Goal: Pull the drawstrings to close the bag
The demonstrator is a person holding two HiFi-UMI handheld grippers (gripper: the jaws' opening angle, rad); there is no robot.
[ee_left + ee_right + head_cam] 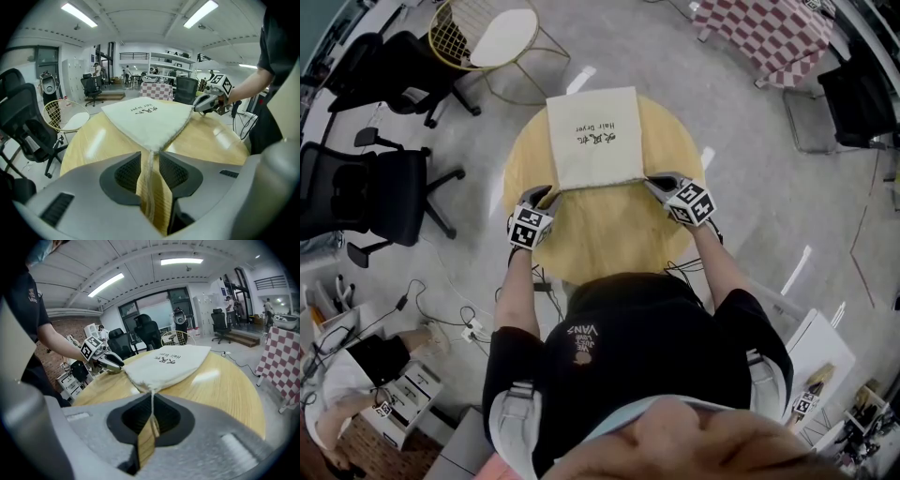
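A cream cloth bag with dark print lies flat on the round wooden table, its mouth toward me. My left gripper sits at the bag's near left corner. Its jaws stand apart in the left gripper view, and the pale drawstring runs loosely through the gap. At the near right corner my right gripper is shut on the other drawstring, which runs taut from the bag into the jaws. The mouth edge looks slightly gathered.
A gold wire side table stands beyond the table at the left. Black office chairs stand at the left, and a checkered cloth shows at the far right. Cables lie on the floor near my feet.
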